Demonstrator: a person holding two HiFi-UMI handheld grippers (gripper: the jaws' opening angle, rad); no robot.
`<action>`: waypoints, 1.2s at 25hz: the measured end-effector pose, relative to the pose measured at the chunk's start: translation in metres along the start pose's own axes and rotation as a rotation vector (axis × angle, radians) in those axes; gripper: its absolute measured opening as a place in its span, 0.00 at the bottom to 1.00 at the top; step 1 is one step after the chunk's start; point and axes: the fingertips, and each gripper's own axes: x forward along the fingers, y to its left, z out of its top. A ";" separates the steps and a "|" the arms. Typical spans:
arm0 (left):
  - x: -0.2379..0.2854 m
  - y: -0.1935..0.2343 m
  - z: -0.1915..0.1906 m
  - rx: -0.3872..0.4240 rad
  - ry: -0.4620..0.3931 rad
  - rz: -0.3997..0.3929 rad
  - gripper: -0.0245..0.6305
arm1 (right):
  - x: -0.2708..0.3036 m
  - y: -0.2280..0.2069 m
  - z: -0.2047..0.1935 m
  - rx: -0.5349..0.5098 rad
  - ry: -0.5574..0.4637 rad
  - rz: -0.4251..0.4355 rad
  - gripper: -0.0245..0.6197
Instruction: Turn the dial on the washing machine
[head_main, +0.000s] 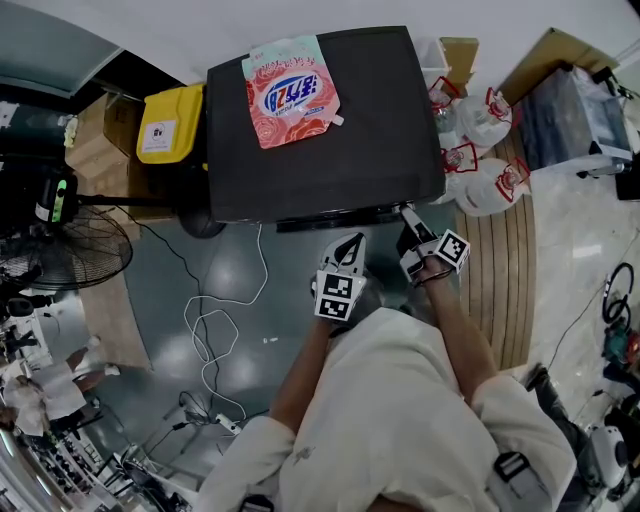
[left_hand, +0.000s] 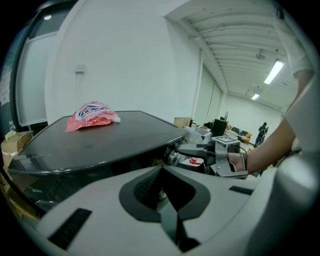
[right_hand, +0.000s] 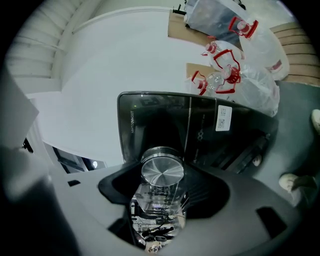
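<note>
The black washing machine (head_main: 330, 150) is seen from above, with a pink detergent bag (head_main: 290, 90) lying on its lid. My right gripper (head_main: 408, 218) reaches the machine's front panel under the lid edge. In the right gripper view its jaws close on both sides of the silver dial (right_hand: 162, 171), whose round brushed face points at the camera. The left gripper view shows the same dial (left_hand: 174, 158) with the right gripper (left_hand: 200, 150) on it. My left gripper (head_main: 350, 250) hangs just in front of the machine, shut and holding nothing (left_hand: 162, 175).
A yellow bin (head_main: 170, 122) and cardboard boxes (head_main: 100, 140) stand left of the machine. Tied plastic bags (head_main: 480, 150) lie to its right on a wooden strip. A fan (head_main: 60, 250) and a white cable (head_main: 215, 320) are on the floor at the left.
</note>
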 end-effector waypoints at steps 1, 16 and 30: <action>0.000 0.000 0.000 0.001 0.000 0.001 0.06 | 0.000 -0.001 0.000 0.007 -0.002 0.001 0.47; 0.001 -0.002 -0.001 -0.005 0.000 0.002 0.06 | -0.001 -0.003 0.005 -0.021 0.008 -0.024 0.50; 0.004 -0.001 0.004 -0.008 -0.014 -0.002 0.06 | -0.001 0.007 0.005 -0.273 0.100 -0.122 0.58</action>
